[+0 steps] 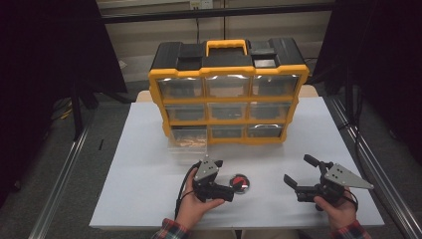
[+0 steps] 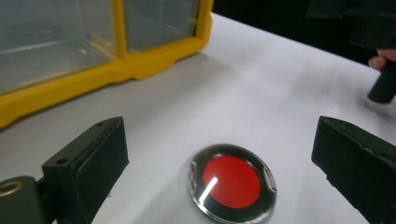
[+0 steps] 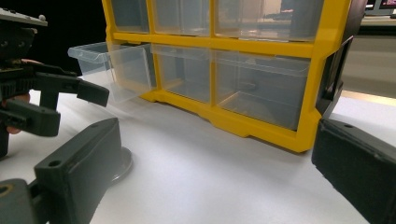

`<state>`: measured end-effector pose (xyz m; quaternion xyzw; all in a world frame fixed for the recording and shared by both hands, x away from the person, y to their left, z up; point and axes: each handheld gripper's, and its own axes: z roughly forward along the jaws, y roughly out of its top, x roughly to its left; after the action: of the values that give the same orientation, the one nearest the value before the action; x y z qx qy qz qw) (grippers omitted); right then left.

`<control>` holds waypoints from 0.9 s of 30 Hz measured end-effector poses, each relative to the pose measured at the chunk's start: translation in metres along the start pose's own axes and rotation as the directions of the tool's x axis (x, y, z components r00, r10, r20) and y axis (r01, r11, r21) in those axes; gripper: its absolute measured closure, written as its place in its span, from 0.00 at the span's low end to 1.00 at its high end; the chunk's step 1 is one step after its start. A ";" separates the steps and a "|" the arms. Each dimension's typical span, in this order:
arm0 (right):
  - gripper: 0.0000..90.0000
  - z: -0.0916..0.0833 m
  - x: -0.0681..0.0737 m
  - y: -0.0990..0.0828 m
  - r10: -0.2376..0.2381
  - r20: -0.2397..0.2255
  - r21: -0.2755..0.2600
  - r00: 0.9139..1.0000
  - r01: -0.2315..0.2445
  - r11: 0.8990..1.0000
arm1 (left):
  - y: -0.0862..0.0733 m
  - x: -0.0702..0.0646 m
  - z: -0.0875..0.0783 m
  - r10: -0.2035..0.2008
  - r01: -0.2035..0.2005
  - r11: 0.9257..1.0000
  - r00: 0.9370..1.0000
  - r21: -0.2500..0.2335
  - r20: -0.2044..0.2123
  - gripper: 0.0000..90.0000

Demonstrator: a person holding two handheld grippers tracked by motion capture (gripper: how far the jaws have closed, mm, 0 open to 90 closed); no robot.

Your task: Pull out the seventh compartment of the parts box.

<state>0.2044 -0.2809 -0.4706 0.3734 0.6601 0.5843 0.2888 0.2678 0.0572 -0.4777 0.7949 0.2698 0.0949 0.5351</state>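
Note:
A small round disc (image 2: pixel 232 183) with a red centre and a clear shiny rim lies flat on the white table (image 1: pixel 149 189). My left gripper (image 2: pixel 219 144) is open, one jaw on each side of the disc, touching nothing. From above, the left gripper (image 1: pixel 225 179) points right at the disc (image 1: pixel 240 182). My right gripper (image 1: pixel 300 170) is open and empty further right, jaws pointing left. A yellow and black drawer cabinet (image 1: pixel 226 94) stands behind, its bottom-left clear drawer (image 1: pixel 188 139) pulled out. In the right gripper view, the right gripper (image 3: pixel 215 158) faces the cabinet (image 3: pixel 322 70) and the pulled-out drawer (image 3: pixel 114 67).
The cabinet holds rows of clear drawers, and its other drawers are pushed in. White tabletop stretches between the cabinet's front and the two grippers. Metal rails run along both table sides (image 1: pixel 64 169). The left gripper (image 3: pixel 46 98) shows at the left of the right gripper view.

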 end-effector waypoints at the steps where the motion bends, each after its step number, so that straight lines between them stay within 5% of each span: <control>1: 0.02 0.000 0.000 0.000 0.001 -0.003 -0.001 1.000 -0.001 1.000 | 0.000 0.000 0.002 0.018 -0.019 1.000 1.000 0.018 0.023 0.06; 11: 0.02 0.000 0.000 0.000 0.002 -0.003 0.005 1.000 -0.002 1.000 | 0.002 -0.007 0.017 0.040 -0.046 0.985 0.998 0.168 0.040 0.13; 27: 0.02 -0.001 0.000 0.000 0.000 -0.007 0.002 1.000 0.000 1.000 | 0.003 -0.009 0.024 0.053 -0.063 0.962 0.998 0.265 0.043 0.15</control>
<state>0.2036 -0.2811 -0.4701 0.3716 0.6619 0.5848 0.2861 0.2716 0.0323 -0.4837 0.8688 0.2472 0.0591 0.4250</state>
